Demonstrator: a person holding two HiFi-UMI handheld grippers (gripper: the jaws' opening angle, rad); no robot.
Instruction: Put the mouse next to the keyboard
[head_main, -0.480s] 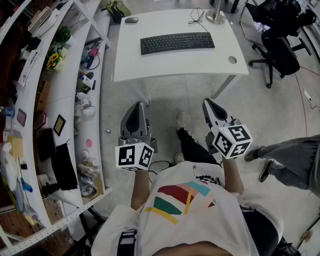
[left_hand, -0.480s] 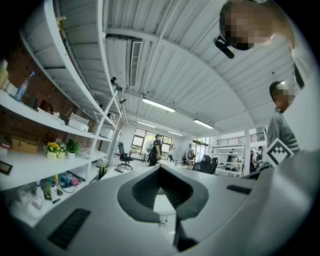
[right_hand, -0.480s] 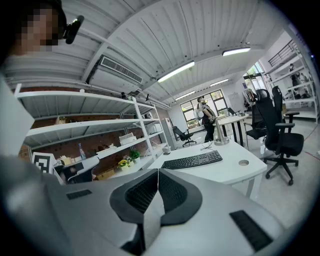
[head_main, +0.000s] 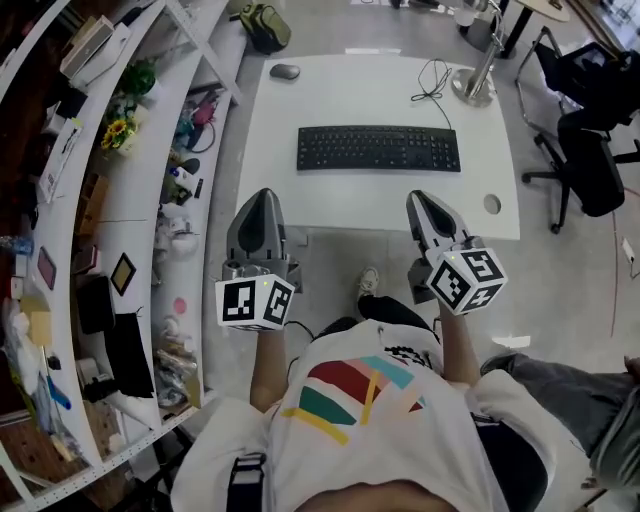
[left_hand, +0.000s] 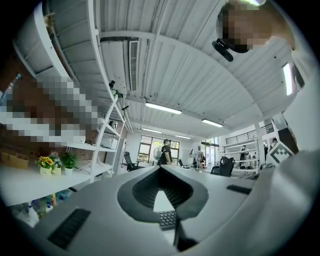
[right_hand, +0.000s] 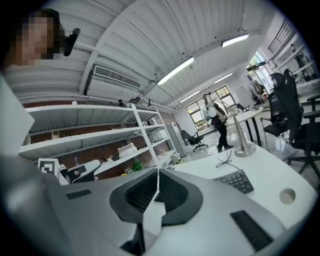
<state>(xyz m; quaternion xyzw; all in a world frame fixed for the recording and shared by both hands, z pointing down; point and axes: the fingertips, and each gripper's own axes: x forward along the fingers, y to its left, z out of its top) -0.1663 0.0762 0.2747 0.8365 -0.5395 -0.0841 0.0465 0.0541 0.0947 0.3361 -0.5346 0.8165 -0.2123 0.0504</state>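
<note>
A dark grey mouse (head_main: 285, 71) lies at the far left corner of the white desk (head_main: 290, 190). The black keyboard (head_main: 378, 148) lies across the desk's middle, well apart from the mouse. My left gripper (head_main: 263, 194) hovers over the desk's near edge, left of the keyboard, shut and holding nothing. My right gripper (head_main: 419, 197) hangs over the near edge below the keyboard's right part, also shut and holding nothing. The left gripper view shows a piece of the keyboard (left_hand: 167, 219) through its closed jaws. The right gripper view shows the keyboard's end (right_hand: 235, 180) to the right of the jaws.
A round metal stand (head_main: 470, 84) with a black cable (head_main: 432, 80) stands at the desk's far right. A cable hole (head_main: 491, 204) is near the front right corner. White shelves (head_main: 130, 190) with plants and clutter run along the left. A black office chair (head_main: 590, 150) stands right.
I have come closer to the desk. Both grippers, which were over the floor, now reach over the desk's near edge. Their jaws stay shut.
</note>
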